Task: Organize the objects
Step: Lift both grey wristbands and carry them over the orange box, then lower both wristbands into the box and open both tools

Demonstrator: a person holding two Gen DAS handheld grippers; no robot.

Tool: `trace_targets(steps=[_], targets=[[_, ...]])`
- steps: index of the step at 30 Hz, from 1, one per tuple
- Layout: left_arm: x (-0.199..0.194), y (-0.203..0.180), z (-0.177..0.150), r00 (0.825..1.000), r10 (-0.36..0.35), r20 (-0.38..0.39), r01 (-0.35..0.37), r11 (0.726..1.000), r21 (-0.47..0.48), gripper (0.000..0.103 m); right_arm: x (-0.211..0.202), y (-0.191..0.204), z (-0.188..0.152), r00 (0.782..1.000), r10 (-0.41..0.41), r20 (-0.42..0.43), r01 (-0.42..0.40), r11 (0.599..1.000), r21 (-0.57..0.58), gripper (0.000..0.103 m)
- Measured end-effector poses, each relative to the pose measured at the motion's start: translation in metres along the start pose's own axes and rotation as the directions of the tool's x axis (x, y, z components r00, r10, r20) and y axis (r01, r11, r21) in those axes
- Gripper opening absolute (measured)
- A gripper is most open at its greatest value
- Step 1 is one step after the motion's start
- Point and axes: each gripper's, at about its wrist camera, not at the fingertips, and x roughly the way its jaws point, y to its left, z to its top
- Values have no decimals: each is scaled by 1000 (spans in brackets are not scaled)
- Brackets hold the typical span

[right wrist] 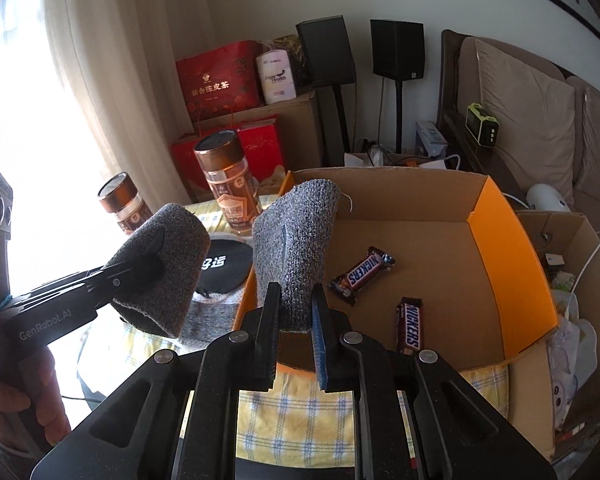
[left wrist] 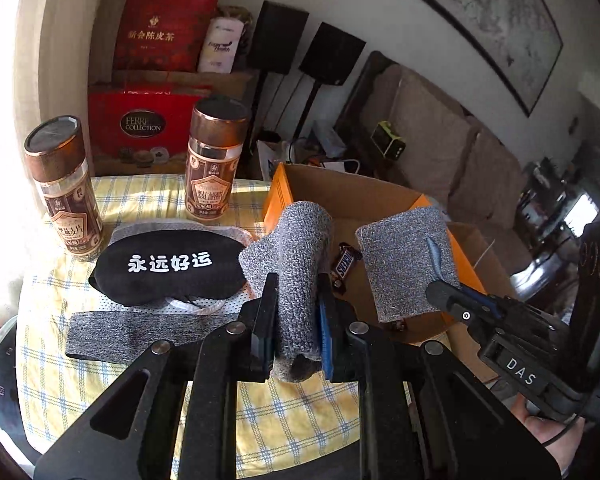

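Observation:
My left gripper (left wrist: 296,292) is shut on a grey knit sleeve (left wrist: 300,248), held above the table's checked cloth (left wrist: 100,380); it also shows in the right wrist view (right wrist: 160,272). My right gripper (right wrist: 294,304) is shut on a second grey knit sleeve (right wrist: 296,232), held over the near left rim of the open cardboard box (right wrist: 508,256); it shows in the left wrist view (left wrist: 404,256). Two Snickers bars (right wrist: 362,274) (right wrist: 410,326) lie in the box. A black eye mask (left wrist: 168,268) and a flat grey band (left wrist: 140,336) lie on the cloth.
Two brown-capped jars (left wrist: 66,188) (left wrist: 214,160) stand at the cloth's far side. Red gift boxes (left wrist: 140,128) are stacked behind them. Black speakers on stands (right wrist: 398,50) and a sofa (right wrist: 532,104) are beyond. Another carton with clutter (right wrist: 568,280) sits right of the box.

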Motion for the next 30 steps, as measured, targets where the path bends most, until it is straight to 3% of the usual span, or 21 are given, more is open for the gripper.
trace_targets(steps=[16,30], targets=[[57,-64,6,995,-70,-68,74,996,49,15,-6,-82,-8,995,-98,-18,99,989,108,13],[100,-75,-8,992,-25,-124,32,998,49,15,18,-129,-22,986,-147,-83,159,973,166,13]])
